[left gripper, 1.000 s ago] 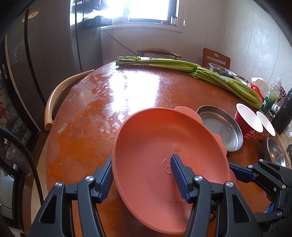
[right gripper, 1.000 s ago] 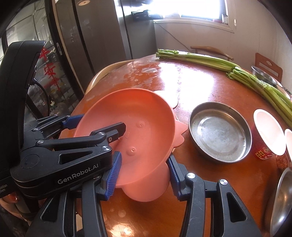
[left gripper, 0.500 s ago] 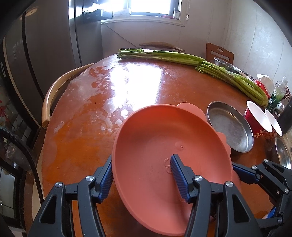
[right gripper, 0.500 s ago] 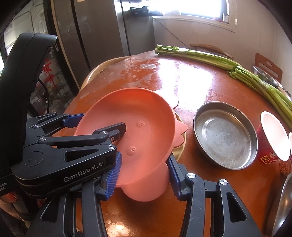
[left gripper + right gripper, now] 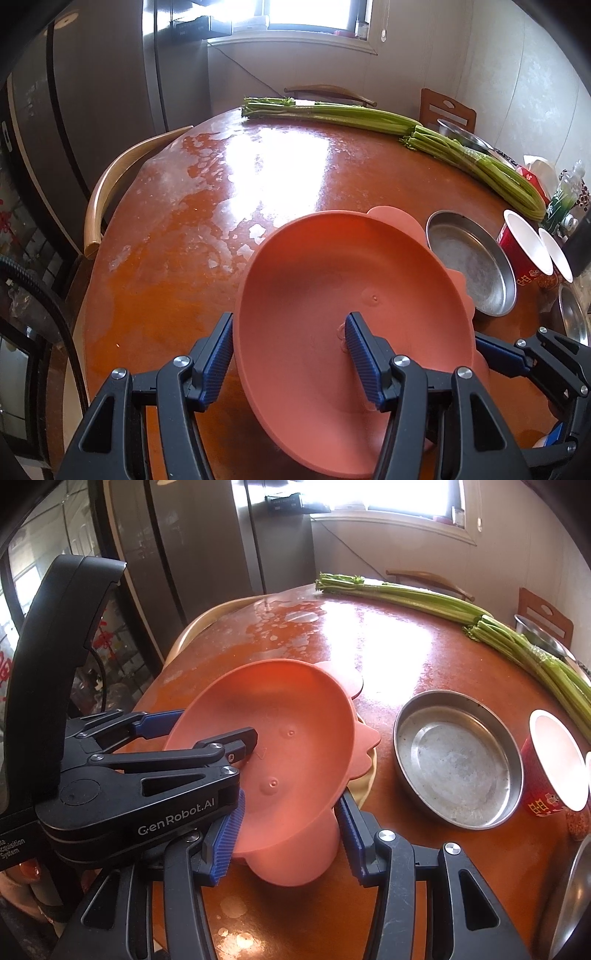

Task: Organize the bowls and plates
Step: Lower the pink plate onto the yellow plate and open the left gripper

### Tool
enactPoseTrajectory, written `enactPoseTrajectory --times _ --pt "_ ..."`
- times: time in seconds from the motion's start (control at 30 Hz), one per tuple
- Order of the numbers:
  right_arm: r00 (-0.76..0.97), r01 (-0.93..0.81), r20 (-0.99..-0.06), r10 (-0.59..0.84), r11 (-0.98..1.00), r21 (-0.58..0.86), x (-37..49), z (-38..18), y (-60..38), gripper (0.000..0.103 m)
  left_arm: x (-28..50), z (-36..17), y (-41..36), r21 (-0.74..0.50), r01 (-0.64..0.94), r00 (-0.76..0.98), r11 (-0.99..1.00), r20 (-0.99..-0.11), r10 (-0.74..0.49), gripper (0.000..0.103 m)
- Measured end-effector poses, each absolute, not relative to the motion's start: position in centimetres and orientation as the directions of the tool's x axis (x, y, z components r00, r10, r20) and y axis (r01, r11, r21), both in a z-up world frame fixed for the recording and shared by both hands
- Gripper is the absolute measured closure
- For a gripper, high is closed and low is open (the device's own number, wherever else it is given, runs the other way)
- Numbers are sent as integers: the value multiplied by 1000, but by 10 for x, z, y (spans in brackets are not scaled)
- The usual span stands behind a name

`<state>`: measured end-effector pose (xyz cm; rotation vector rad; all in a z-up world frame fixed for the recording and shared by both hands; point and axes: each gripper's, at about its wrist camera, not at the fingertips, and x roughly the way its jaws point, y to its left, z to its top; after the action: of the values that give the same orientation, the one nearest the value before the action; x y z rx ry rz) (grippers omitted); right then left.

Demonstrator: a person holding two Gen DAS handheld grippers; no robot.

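Left tongs (image 5: 291,354): closed on the rim of the pink bowl (image 5: 343,295), one pad outside the wall, one inside. Right tongs (image 5: 288,834): closed on the bowl's flat handle tab at the near edge. Both grips are unchanged over the last second.

Change: against the earlier frames the bowl is held the same way between the tongs, but the table (image 5: 177,266) and the steel pan (image 5: 458,760) have shifted slightly in view — the pair has drifted a little with the bowl tilted and carried over the table. A second pink dish and a pale plate edge show beneath it, so the judgement is that the bowl is being stacked there and is not yet released.

Clearances: the steel pan lies just beside the bowl on the right; a red paper cup (image 5: 550,768) stands beyond it. Celery (image 5: 369,118) lines the far edge, well apart. The left and far table area is bare — the freest room. A chair back (image 5: 110,192) borders the left table edge.
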<state>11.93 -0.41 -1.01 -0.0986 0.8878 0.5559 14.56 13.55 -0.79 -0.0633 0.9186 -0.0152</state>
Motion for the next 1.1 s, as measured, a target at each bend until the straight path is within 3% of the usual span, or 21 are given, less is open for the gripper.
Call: enactPoseTrajectory --times 0.57,1.1 --pt "485 -520 -757 438 840 154 108 -2 -2 43 139 -5 144 -71 -33 611 997 -791 -36 43" --pt "479 -559 -744 466 815 151 89 2 -1 42 119 10 141 -65 -36 636 997 -771 -27 43"
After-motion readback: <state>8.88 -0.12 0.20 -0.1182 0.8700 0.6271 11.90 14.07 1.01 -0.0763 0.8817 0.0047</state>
